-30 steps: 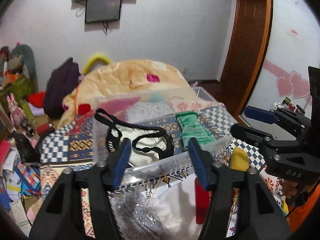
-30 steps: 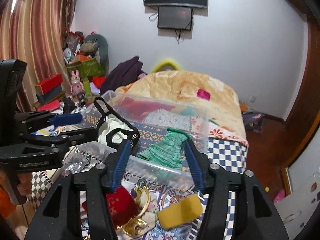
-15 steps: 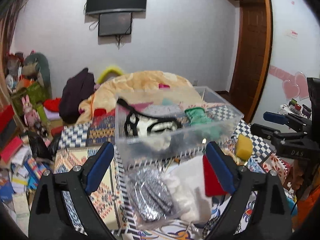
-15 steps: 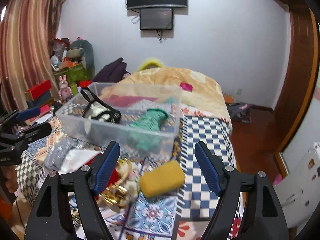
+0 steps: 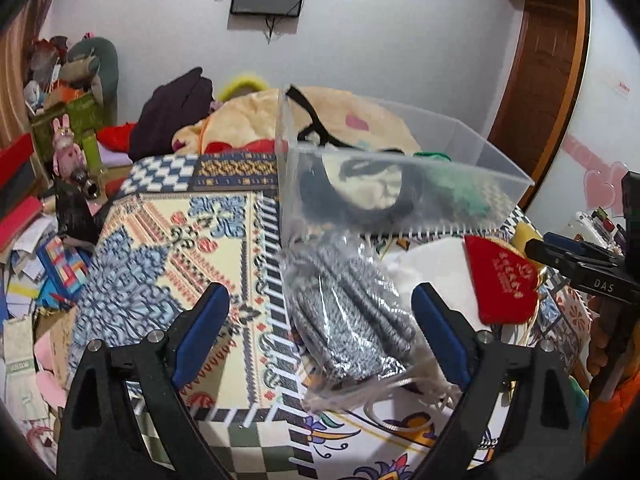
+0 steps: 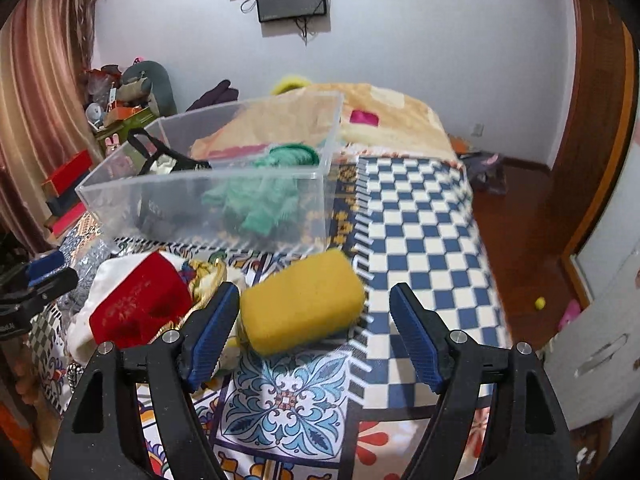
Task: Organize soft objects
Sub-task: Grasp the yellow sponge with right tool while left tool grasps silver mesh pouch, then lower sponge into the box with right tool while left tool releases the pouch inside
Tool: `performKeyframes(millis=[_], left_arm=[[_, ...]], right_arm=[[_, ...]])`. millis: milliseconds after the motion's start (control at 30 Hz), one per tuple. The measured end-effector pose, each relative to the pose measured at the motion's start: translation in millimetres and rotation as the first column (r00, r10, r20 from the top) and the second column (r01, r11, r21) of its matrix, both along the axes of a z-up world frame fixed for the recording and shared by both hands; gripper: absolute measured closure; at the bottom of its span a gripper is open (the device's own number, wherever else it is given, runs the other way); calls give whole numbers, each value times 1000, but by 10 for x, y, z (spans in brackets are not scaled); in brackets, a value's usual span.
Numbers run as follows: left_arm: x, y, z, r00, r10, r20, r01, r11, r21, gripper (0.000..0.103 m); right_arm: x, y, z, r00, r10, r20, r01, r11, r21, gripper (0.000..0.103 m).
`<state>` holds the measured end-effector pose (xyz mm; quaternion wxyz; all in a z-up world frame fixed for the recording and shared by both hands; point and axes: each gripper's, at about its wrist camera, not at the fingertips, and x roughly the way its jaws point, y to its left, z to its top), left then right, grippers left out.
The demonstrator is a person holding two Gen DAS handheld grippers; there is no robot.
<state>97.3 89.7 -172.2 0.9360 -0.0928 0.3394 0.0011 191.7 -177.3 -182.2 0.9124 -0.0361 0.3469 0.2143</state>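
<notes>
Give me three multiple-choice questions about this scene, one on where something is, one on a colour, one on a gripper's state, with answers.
1. Where is the green cloth? A in the clear bin B on the floor C in a gripper
2. What colour is the sponge? A blue B yellow C white
3. The right hand-held gripper is: A shut on the sponge B shut, empty C open

Answers: 1 A, it shows through the bin wall. 2 B, a yellow block before the fingers. 3 C, the jaws stand wide apart around the sponge without clamping it.
</notes>
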Motion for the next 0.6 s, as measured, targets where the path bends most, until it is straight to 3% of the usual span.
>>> performKeyframes(millis=[33,100,200,500,600], left_arm=[[3,6,-20,1000,5,-2,-5,1000,-9,11],[21,11,-42,1000,-4,-10,3,1000,-28,19],[38,23,-75,1000,-17,-23,16,999,-48,31],[32,-60,-95,998,-62,-21,60,996,-59,69],[-23,-122,-53,998,-64,-9,64,997,-36,72]], right_arm=[[-7,8,-24,1000,1,-6,-1,1000,5,31],[-5,11,-66,1000,8,-19,-8,1000,10,46],[-28,-10,-80,1000,13,-18,-13,1000,23,50],[-181,-62,109,999,21,41,-23,999,48,53],[-236,-73,193,998,25,66,-28,998,54,53]])
